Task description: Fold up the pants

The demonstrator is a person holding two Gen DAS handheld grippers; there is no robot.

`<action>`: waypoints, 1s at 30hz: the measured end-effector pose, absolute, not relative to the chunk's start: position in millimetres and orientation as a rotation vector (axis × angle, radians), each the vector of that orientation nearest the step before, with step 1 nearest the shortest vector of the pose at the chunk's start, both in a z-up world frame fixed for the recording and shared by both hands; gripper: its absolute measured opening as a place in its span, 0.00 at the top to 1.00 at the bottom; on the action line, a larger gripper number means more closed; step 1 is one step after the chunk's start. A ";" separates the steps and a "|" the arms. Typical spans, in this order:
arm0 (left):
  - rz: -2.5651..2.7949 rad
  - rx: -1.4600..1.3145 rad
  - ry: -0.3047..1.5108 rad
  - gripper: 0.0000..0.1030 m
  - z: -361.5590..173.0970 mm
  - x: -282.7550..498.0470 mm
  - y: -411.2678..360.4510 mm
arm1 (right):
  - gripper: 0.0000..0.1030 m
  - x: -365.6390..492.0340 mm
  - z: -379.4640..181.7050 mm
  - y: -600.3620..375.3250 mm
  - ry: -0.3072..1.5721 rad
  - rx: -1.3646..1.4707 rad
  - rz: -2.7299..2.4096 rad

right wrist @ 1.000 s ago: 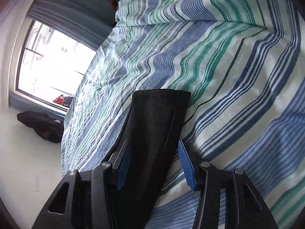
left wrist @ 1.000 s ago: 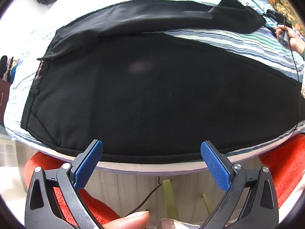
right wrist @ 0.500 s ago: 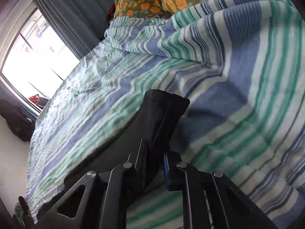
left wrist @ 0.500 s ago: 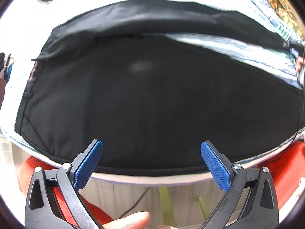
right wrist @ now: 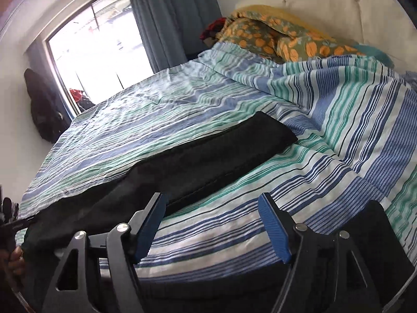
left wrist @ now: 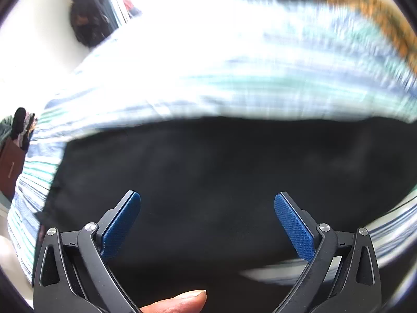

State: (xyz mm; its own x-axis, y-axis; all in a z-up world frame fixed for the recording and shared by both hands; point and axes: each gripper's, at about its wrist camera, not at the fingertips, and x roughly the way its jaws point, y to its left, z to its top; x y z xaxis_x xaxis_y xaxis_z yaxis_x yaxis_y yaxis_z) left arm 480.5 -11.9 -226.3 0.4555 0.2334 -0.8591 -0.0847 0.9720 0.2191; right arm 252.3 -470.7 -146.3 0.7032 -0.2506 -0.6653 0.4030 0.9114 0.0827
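The striped bedspread [right wrist: 260, 120] covers the whole bed, and I'll place everything against it. Up at its head end sits the orange-patterned quilt [right wrist: 273, 36], bunched; beyond its far side, the window [right wrist: 99, 39] is blazing.

Now the pants [right wrist: 208, 156], black, lying across the near half of the bedspread. One leg runs long and flat towards the head end, its hem square and free. The wider upper part fills the left wrist view as a dark sheet near the bedspread's near edge, blurred, so I can't read its seams there. A second dark patch of cloth shows at the near edge in the right view, behind the right finger; it looks like the other leg, though I cannot be sure.

The left gripper [left wrist: 207, 221] hovers over the broad black cloth, jaws wide, nothing between them. The right gripper [right wrist: 211, 224] is wide too, empty, above the stripes just beside the leg.

My read: the legs aren't stacked yet. To do this well, take the loose leg at its hem and at the hip, both layers pinched, lift just clear of the bedspread, lay seam onto seam, then smooth outward before letting go. Dragging would bunch the stripes underneath.
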 end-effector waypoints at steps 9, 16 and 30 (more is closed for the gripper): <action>0.136 0.220 0.941 0.01 -196.8 467.0 -50.1 | 0.23 246.5 -191.5 -462.9 0.795 0.184 -0.361; 0.058 0.267 1.149 0.00 -251.1 504.5 -98.4 | 0.23 256.2 -208.2 -460.9 0.845 0.186 -0.342; -0.176 0.080 1.121 0.01 -190.2 406.9 -75.3 | 0.22 247.6 -179.6 -400.2 0.904 0.256 0.044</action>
